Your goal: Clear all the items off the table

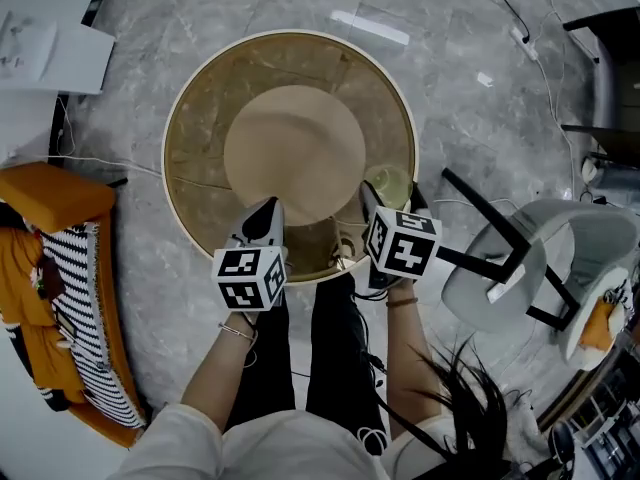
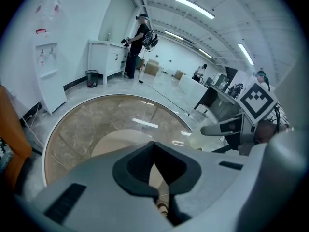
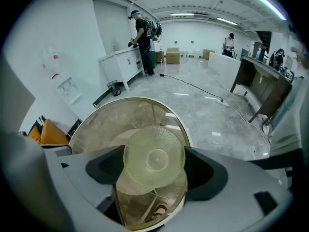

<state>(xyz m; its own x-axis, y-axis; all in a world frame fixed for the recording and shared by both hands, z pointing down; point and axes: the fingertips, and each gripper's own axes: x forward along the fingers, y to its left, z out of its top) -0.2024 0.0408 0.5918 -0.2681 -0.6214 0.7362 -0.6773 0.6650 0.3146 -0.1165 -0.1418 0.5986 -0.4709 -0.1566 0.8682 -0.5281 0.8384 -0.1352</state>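
Note:
A round glass table with a tan base stands below me; its top looks bare. My right gripper is shut on a pale green glass bowl over the table's near right edge. In the right gripper view the dimpled bowl sits tilted between the dark pads of that gripper. My left gripper hovers over the table's near edge, shut with nothing in it. In the left gripper view its jaws meet, and the bowl shows to the right.
An orange cushion and striped fabric lie on the floor at the left. A white chair with black legs stands at the right. A white cabinet is at the far left. Cables cross the floor. A person stands at a far counter.

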